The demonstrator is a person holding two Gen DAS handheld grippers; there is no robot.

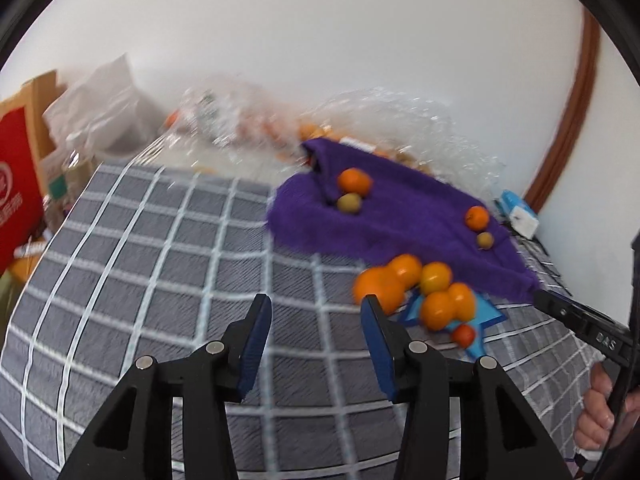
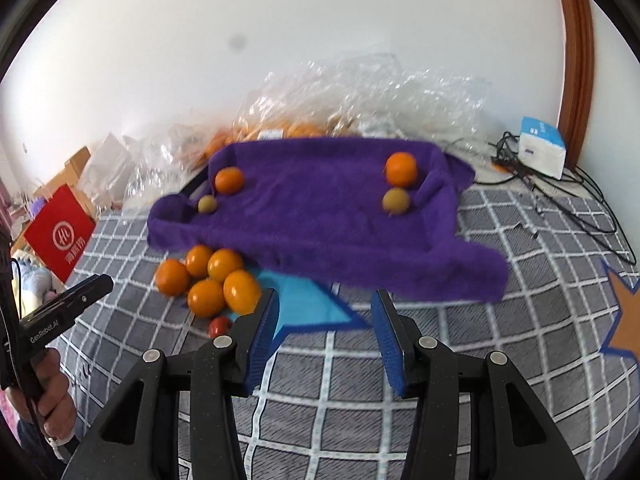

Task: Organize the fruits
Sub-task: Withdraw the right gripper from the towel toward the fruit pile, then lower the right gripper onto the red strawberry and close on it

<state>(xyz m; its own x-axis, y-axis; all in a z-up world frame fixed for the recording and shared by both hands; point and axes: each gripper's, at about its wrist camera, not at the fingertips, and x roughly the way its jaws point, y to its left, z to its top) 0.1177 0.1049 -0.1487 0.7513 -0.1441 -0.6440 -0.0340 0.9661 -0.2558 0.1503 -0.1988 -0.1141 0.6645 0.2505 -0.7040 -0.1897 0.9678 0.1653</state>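
Fruits (image 2: 212,280) sit in a pile at 9 o'clock beside the purple towel (image 2: 320,216); four already lie on it, two each end; left gripper (image 1: 314,322) and right gripper (image 2: 324,316) are both wide, holding nothing; most work seems left.

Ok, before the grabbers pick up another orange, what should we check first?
1. Left gripper jaws open and empty: ok.
2. Right gripper jaws open and empty: ok.
3. Pile of loose round oranges on the grey checked bedspread within view of both cameras: ok.
4. Fluffy purple towel has free room; only two oranges and two small greenish fruits lie on it: ok.
5. Small red fruit lies right beside the pile and could get nudged: not ok.
6. Whether the oranges touch one another tightly: cannot tell, the pictures are blurred.
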